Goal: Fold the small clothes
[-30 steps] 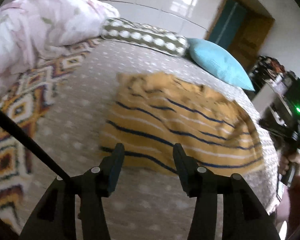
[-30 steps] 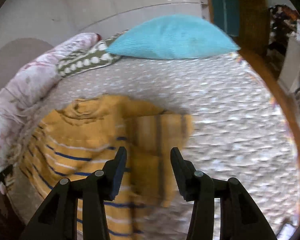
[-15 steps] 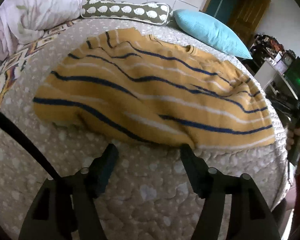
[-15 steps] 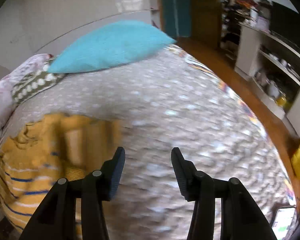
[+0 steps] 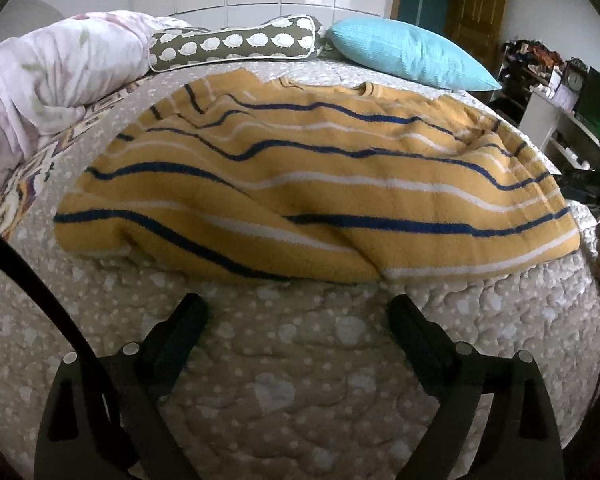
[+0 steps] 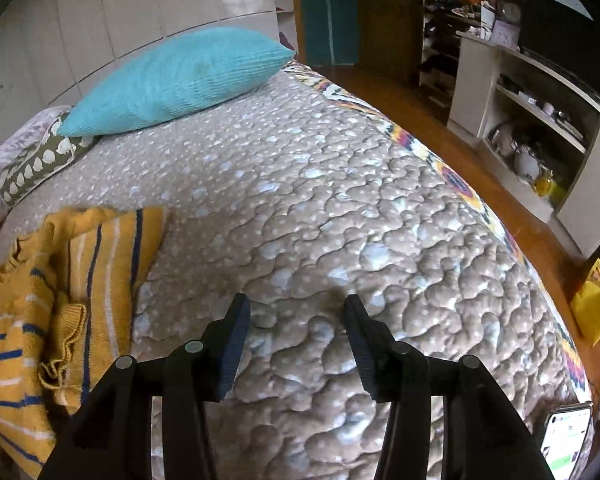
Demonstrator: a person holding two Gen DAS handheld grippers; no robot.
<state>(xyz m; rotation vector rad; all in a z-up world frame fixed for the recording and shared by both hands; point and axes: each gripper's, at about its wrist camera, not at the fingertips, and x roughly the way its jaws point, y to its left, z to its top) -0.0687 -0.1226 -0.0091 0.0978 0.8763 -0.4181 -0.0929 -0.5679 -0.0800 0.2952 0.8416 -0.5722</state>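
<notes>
Sweater: we see the yellow knit sweater (image 5: 312, 196) with navy and white stripes lying spread across the quilted bedspread (image 5: 300, 380), rumpled, with a deep crease running through its near half and its near hem just beyond the left tips.
Sleeve: in the right wrist view a sleeve (image 6: 112, 276) lies doubled onto the body, its ribbed cuff (image 6: 66, 336) curled and loose at the sweater's right edge.
Left gripper: our left gripper (image 5: 296, 312) has its jaws opening wide, nothing between them, tips over bare bedspread short of the hem.
Right gripper: our right gripper (image 6: 296, 316) stands about half apart and empty, aimed at bare quilt well to the right of the sweater.
Risk, hem: we judge that a pinch at the near hem could catch only the top layer, or the quilt's puffy surface with it, so the fold would drag the bedding.
Risk, crease: folding over the uneven crease would likely lock in a lopsided shape.
Risk, sleeve: the loose cuff may slip out if the right side is lifted without it.
Surroundings: a turquoise pillow (image 5: 408, 54) and a sheep-print bolster (image 5: 236, 44) sit beyond the neckline, clear of the work; a phone (image 6: 566, 436) lies at the right corner of the bed.
</notes>
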